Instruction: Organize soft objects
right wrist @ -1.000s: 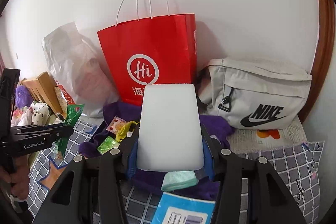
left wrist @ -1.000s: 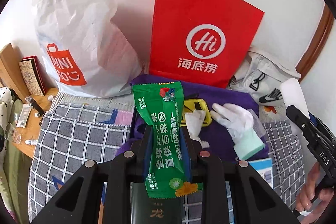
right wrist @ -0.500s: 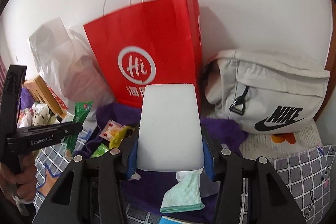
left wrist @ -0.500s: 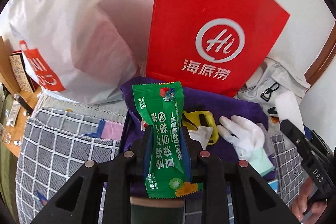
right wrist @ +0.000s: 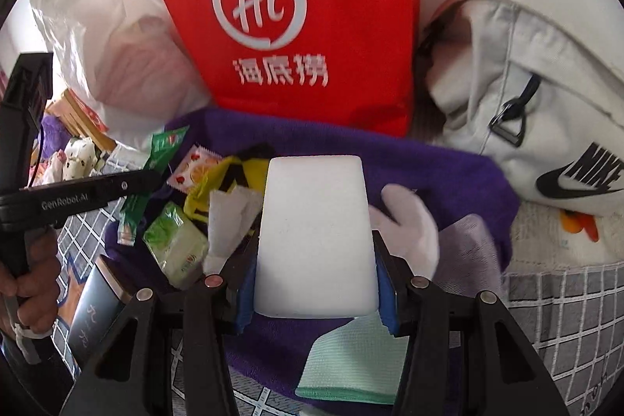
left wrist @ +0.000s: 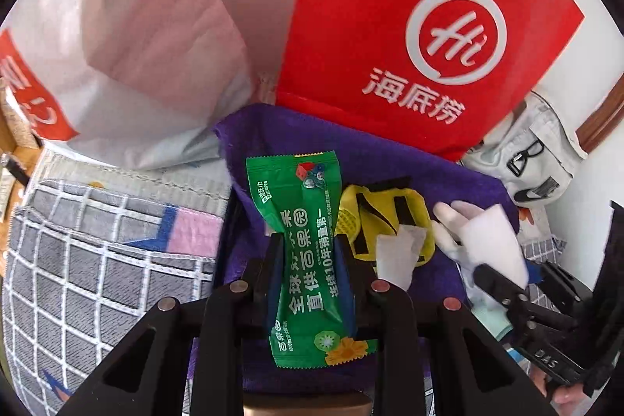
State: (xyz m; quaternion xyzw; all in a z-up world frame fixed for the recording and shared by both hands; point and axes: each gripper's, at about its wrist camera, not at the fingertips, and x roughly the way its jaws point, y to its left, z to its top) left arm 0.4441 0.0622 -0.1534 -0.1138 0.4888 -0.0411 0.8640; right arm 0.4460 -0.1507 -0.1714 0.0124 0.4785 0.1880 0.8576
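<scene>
My left gripper is shut on a green snack packet, held over a purple towel. My right gripper is shut on a white sponge block, also above the purple towel. On the towel lie a white glove, a yellow-black pouch, a white tissue, a mint cloth and small packets. The right gripper with the sponge shows at right in the left wrist view. The left gripper shows at left in the right wrist view.
A red paper bag stands behind the towel against the wall. A white plastic bag is to its left and a grey Nike bag to its right. A grey checked mat covers the surface. A dark box lies at the front left.
Both grippers have moved forward and lower toward the purple towel and the red bag, which now look larger. Each still holds its item.
</scene>
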